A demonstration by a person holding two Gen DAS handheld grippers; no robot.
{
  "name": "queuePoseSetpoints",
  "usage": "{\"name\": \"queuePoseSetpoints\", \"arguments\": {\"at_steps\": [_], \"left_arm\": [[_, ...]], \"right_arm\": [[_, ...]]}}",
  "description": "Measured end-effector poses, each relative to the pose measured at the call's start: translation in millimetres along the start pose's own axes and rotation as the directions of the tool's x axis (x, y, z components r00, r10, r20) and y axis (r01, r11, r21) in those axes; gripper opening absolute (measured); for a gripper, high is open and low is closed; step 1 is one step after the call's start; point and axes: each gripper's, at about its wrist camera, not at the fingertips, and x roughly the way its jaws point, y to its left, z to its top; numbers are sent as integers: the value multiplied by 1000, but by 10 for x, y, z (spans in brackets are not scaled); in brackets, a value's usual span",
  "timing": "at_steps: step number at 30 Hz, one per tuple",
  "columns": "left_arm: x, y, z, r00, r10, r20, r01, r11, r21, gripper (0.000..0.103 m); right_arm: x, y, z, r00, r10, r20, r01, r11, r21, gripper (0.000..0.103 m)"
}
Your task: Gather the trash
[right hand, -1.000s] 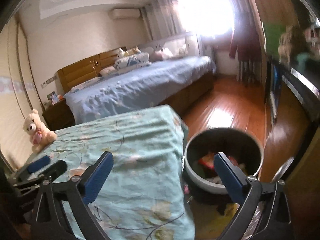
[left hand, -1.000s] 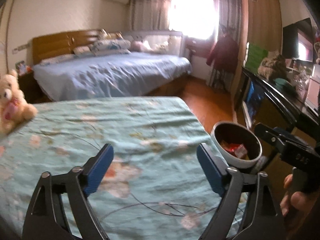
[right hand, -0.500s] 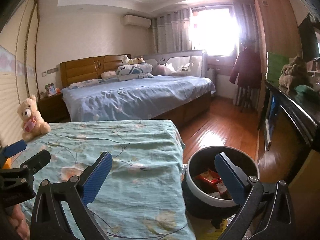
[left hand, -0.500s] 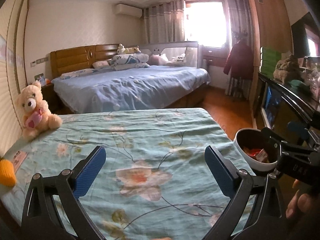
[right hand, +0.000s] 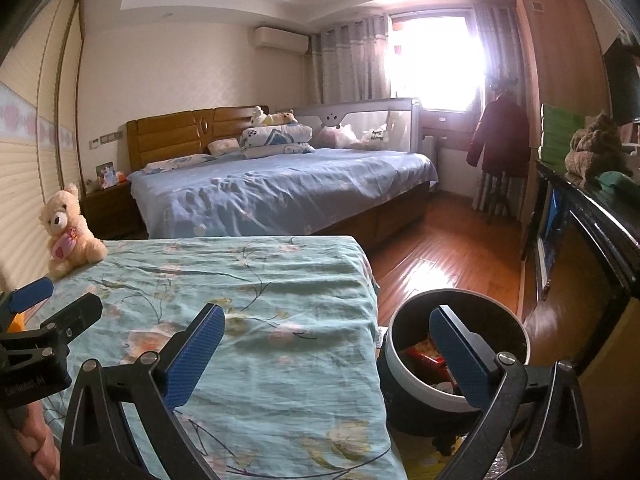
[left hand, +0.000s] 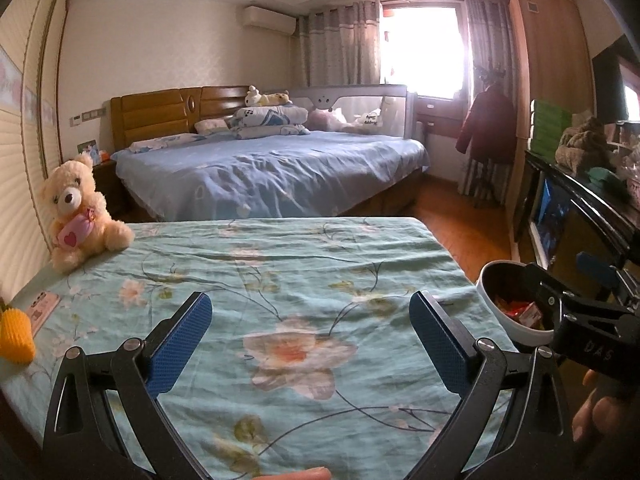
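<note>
Both my hand-held grippers hang open over the near bed, trash bin at its right side.

My left hand-held gripper (left hand: 310, 346) is spread wide with nothing between its blue pads, above the floral teal bedspread (left hand: 280, 280). My right hand-held gripper (right hand: 326, 354) is just as wide apart and holds nothing; its left finger is over the bed's right edge, its right finger over the trash bin (right hand: 416, 390). The bin stands on the wooden floor (right hand: 448, 248) just beside the bed, with red wrappers (right hand: 424, 350) inside. A teddy bear (left hand: 78, 210) sits at the bedspread's far left corner, a yellow object (left hand: 14, 336) lies at its left edge, and a larger bed with blue sheets (left hand: 272, 172) stands beyond.
</note>
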Motion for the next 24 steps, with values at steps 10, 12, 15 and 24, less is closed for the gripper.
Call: {"name": "queuePoseSetpoints", "arguments": {"at_steps": [10,12,15,24], "left_arm": [[-23,-2,-6,1000,-2,-5,2,1000,-9,101],[-29,-6,-2,1000,1,0,-1,1000,-5,101],[-31,-12,6,1000,3,4,-3,1000,-5,101],[-45,-18,15,1000,0,8,0,1000,-4,101]], "right_arm": [[-1,5,-15,1000,13,-1,-13,1000,19,103],[-2,-1,-19,1000,16,-2,-16,1000,24,103],[-4,-14,-22,1000,19,-3,-19,999,29,103],[-8,-9,-25,1000,24,-2,-24,999,29,103]]}}
